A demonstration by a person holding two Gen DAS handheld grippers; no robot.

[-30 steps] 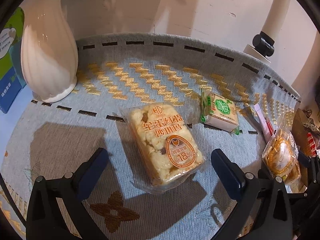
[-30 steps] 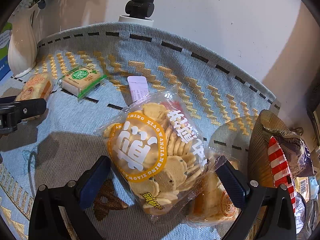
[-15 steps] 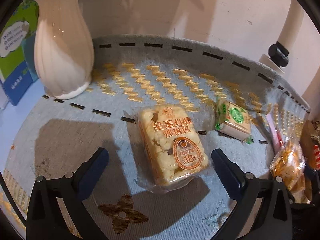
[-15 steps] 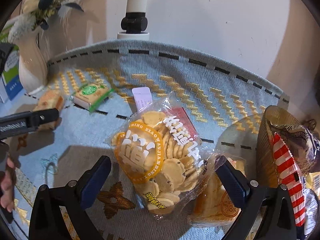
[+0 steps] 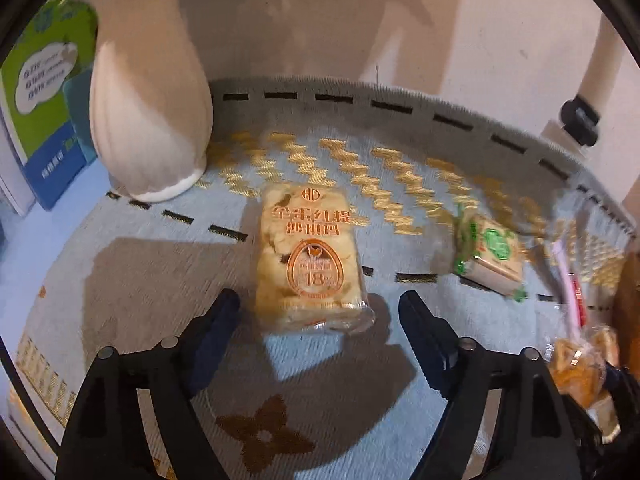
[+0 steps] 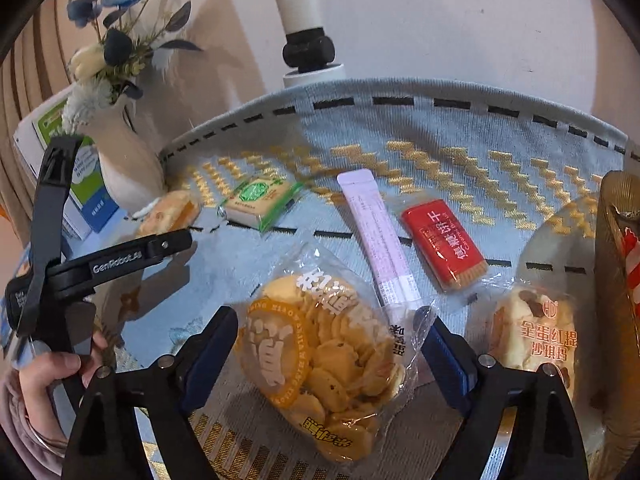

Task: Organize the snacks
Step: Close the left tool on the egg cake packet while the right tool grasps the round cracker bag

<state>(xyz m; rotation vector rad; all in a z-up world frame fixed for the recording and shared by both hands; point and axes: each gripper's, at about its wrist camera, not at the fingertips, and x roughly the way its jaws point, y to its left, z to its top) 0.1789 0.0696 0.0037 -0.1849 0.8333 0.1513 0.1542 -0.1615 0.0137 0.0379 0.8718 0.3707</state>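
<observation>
Bare cloth lies open on the worktop [image 5: 132, 280] left of the egg-cake packet [image 5: 308, 264], up to the white vase [image 5: 148, 120] at far left. On the right, a cracker bag [image 6: 324, 360], pink sachet [image 6: 376, 240], red biscuit pack [image 6: 444, 244] and basket [image 6: 616, 280] crowd the way.
</observation>
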